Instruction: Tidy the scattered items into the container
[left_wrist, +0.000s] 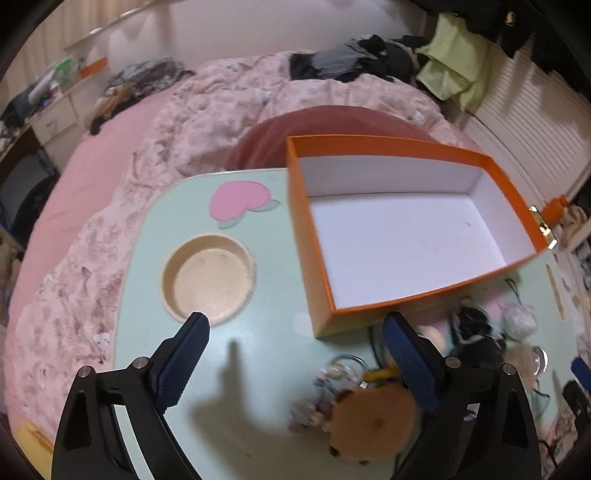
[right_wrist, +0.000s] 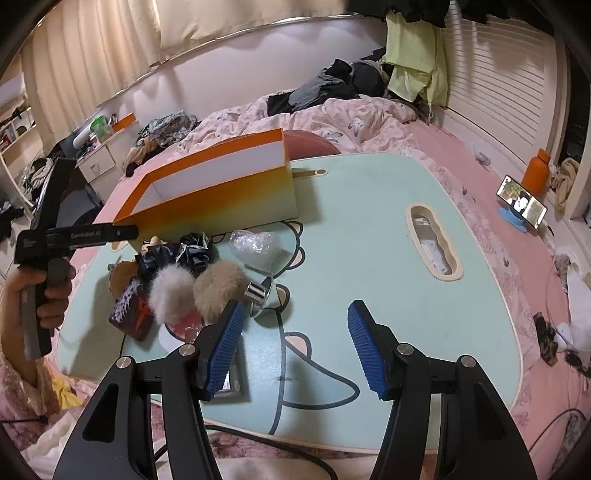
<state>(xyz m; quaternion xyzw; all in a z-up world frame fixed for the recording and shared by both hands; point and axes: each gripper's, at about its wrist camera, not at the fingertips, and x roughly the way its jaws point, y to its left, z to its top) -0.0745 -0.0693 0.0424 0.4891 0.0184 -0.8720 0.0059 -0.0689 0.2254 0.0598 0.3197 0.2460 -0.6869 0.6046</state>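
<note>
The orange box (left_wrist: 406, 236) with a white, empty inside stands on the mint table (left_wrist: 236, 406). My left gripper (left_wrist: 295, 319) hangs open above the table just in front of the box, nothing between its fingers. Under its right finger lie a brown plush (left_wrist: 369, 424) and a clear ring charm (left_wrist: 343, 369). My right gripper (right_wrist: 295, 308) is open over bare table. To its left lie a beige pompom (right_wrist: 218, 291), a grey pompom (right_wrist: 171, 291), a black scrunchie (right_wrist: 184, 254), a plastic bag (right_wrist: 258, 247), a silver piece (right_wrist: 258, 291) and a dark patterned card (right_wrist: 131, 314).
The table sits on a pink bed (left_wrist: 110, 155) with a rumpled quilt. A round cup recess (left_wrist: 208, 280) is left of the box, a handle slot (right_wrist: 434, 243) to the right. A phone on a blue stand (right_wrist: 521, 206) and an orange bottle (right_wrist: 537, 173) stand beyond.
</note>
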